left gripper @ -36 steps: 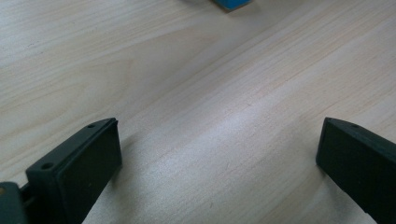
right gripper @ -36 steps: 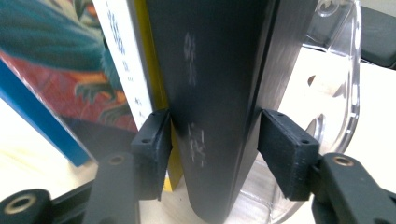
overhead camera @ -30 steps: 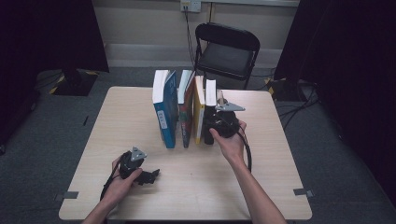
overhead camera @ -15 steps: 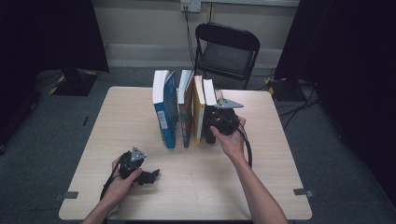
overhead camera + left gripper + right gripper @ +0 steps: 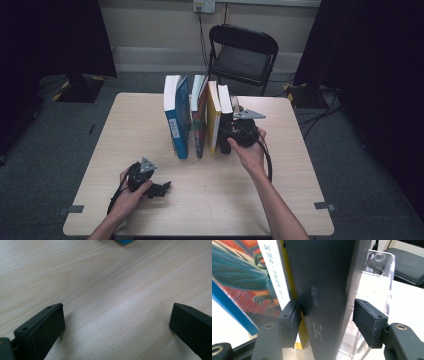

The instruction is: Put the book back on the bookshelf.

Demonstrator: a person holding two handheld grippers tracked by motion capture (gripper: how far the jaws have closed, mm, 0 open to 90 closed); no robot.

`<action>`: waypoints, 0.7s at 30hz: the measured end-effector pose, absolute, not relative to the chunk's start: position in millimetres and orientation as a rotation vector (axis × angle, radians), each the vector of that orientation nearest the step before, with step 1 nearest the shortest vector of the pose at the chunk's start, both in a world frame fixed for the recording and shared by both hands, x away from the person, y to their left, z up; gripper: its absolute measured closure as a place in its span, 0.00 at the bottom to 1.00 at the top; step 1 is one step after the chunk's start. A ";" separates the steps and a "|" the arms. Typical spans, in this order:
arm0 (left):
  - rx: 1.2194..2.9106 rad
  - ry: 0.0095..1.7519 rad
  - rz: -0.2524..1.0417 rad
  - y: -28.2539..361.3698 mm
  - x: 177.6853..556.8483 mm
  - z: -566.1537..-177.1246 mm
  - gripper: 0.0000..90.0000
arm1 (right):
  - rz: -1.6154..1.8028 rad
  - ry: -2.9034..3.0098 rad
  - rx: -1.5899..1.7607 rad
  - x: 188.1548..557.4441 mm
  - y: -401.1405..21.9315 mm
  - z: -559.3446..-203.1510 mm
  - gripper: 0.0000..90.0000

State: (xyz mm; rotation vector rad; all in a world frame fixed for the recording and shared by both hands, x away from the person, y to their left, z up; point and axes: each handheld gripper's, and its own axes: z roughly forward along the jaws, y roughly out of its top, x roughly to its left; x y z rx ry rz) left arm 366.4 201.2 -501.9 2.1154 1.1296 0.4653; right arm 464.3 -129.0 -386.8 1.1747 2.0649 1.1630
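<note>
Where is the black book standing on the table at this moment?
In the high view, the black book stands at the right end of the row, beside the yellow book, with the right gripper around its spine.

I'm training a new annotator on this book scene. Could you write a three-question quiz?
1. True or false: the left gripper holds a book.
2. Which book sits between the right gripper's jaws? A) blue book B) black book C) yellow book
3. What stands behind the table?
Key: 1. False; its jaws are open over bare wood. 2. B, the black book. 3. A black folding chair.
</note>
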 end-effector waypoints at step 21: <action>2.111 1.142 0.471 205.7 365.8 -501.9 0.00 | 1.251 2.100 1.323 401.1 -194.9 -404.1 0.18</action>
